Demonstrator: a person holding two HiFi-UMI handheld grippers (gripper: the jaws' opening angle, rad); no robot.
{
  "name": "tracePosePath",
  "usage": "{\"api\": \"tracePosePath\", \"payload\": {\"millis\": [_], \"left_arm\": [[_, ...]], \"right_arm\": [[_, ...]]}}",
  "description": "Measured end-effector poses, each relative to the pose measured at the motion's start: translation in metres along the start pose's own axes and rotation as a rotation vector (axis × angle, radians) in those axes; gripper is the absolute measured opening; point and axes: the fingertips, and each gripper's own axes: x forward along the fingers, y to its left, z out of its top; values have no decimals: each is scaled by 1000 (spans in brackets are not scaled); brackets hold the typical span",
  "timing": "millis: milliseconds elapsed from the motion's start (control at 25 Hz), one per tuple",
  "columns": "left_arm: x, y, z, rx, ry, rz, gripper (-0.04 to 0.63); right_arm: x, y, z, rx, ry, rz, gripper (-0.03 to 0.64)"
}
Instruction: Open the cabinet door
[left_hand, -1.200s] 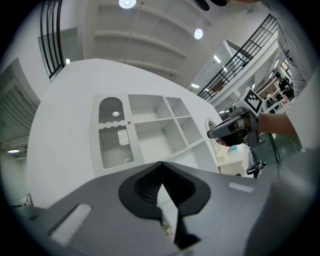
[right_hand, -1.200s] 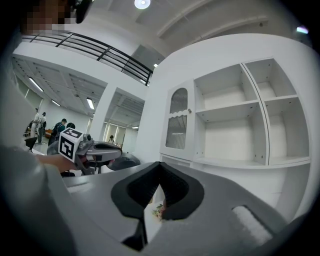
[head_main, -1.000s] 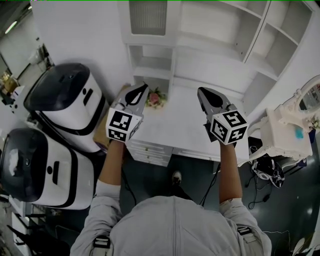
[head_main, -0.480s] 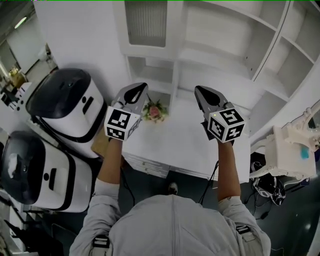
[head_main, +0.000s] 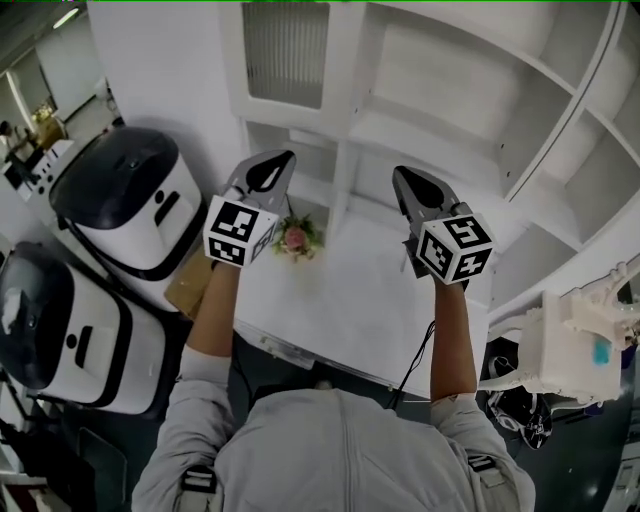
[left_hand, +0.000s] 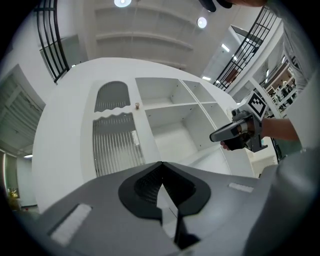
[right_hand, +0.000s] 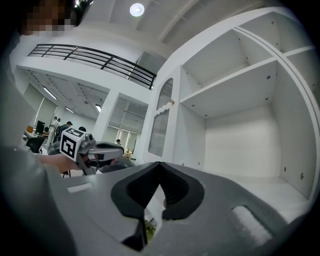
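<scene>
The white cabinet's door (head_main: 285, 48) has a ribbed glass panel and stands shut at the upper left of the shelving. In the left gripper view the door (left_hand: 116, 144) fills the left, with a small knob (left_hand: 137, 105) by its upper right edge. The right gripper view shows the door (right_hand: 161, 125) edge-on. My left gripper (head_main: 283, 160) is raised in front of the door and below it, shut and empty. To its right my right gripper (head_main: 400, 177) is raised before the open shelves, also shut and empty. Neither touches the cabinet.
Open white shelves (head_main: 470, 90) lie right of the door. A small pot of flowers (head_main: 297, 238) sits on the white desk (head_main: 350, 295) under the left gripper. Two white-and-black machines (head_main: 125, 200) stand at the left, and a white device (head_main: 575, 340) at the right.
Both grippers have moved forward and a little up towards the cabinet, still shut. The door now sits closer above the left gripper.
</scene>
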Motion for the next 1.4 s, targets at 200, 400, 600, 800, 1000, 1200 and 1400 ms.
{"api": "tracePosePath", "payload": {"millis": [200,400,600,800,1000,1200,1400], "left_arm": [[30,20,10,31,7,12,18],[64,48,38,103,-49,3,20],[97,86,66,187,-109,-25,107],[109,103,113,205,-274,-46,83],[132,111,148,226,-386,-117,154],[146,113,178,272,-465,-172,157],[160,108,189,389,-468,-146,100]], "right_arm": [[21,-13,1,-5,5,34,3],[49,-23,7,-38,-7,43,29],[81,-32,15,6,-39,24,58],[112,-28,19,29,-62,13,103],[143,-32,20,46,-63,-25,129],[153,-40,27,36,-71,-78,135],[158,-43,31,-2,-55,-110,137]]}}
